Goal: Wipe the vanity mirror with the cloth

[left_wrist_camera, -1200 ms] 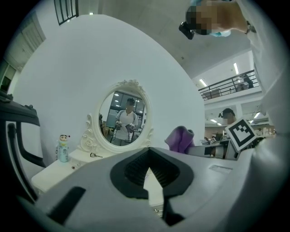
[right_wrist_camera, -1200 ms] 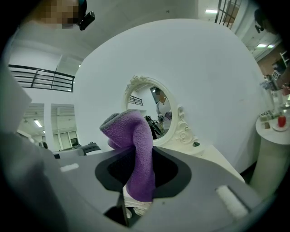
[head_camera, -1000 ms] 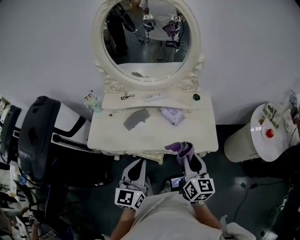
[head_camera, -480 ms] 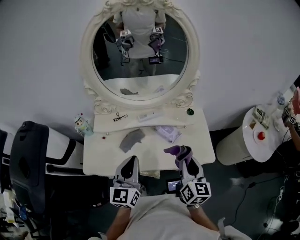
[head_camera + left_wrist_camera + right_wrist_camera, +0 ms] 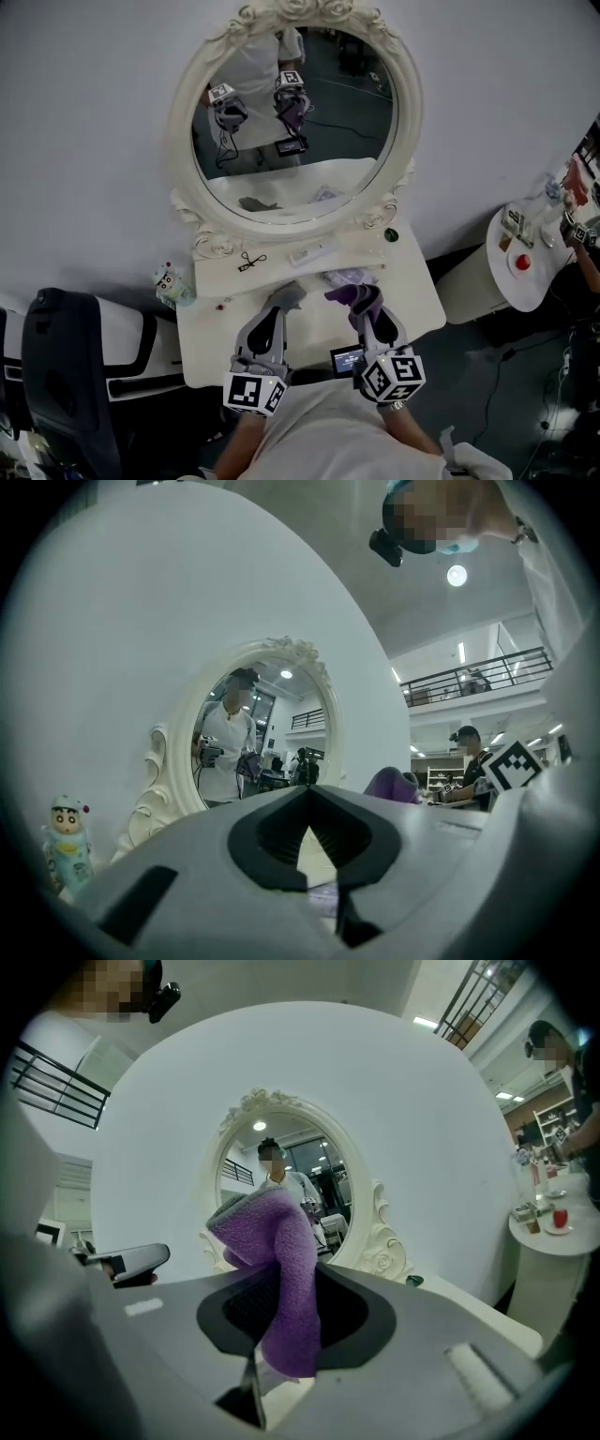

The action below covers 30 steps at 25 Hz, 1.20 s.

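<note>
The oval vanity mirror (image 5: 295, 131) (image 5: 253, 733) (image 5: 300, 1194) stands in an ornate white frame at the back of the white vanity table (image 5: 412, 300). My right gripper (image 5: 361, 305) (image 5: 281, 1312) is shut on a purple cloth (image 5: 349, 295) (image 5: 281, 1269), which sticks up from its jaws over the table's front half. My left gripper (image 5: 274, 317) (image 5: 307, 803) is shut and holds nothing. Its tip is right beside a grey cloth (image 5: 287, 294) lying on the table. Both grippers are well short of the glass.
On the table lie a lilac packet (image 5: 349, 276), an eyelash curler (image 5: 249, 261), a white stick (image 5: 314, 251) and a green item (image 5: 391, 234). A small figurine (image 5: 169, 281) (image 5: 66, 850) stands at the left edge. A black-and-white chair (image 5: 84, 375) sits left, a round side table (image 5: 530, 258) right.
The view has come closer to the vanity. Both grippers moved forward from below the table's front edge to over its top, the left one reaching the grey cloth.
</note>
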### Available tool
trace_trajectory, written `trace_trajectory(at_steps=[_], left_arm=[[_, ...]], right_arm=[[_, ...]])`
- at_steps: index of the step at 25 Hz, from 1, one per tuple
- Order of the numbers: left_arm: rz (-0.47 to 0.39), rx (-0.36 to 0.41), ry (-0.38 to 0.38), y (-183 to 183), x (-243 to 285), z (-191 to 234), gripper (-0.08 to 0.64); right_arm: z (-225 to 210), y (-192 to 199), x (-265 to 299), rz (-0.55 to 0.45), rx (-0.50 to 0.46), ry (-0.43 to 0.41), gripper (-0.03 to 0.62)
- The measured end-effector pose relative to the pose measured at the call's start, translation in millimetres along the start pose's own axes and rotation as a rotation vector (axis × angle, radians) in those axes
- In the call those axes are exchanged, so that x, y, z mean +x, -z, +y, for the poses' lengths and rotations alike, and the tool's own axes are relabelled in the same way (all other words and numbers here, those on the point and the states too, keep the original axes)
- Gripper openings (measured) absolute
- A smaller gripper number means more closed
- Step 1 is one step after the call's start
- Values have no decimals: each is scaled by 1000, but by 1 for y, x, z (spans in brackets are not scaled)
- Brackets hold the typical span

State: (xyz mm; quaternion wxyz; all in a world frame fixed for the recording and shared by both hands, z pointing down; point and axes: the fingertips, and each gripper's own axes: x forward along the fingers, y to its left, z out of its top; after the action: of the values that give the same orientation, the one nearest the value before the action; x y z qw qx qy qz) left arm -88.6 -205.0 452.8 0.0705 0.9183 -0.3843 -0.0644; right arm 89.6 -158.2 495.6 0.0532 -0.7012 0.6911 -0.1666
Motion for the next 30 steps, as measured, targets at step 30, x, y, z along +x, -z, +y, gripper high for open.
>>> trace_trajectory(at_steps=[30], left_arm=[[23,88,-182,-122,123,62,2]], right_arm=[[-15,-328,215,-315,-85,-36,109]])
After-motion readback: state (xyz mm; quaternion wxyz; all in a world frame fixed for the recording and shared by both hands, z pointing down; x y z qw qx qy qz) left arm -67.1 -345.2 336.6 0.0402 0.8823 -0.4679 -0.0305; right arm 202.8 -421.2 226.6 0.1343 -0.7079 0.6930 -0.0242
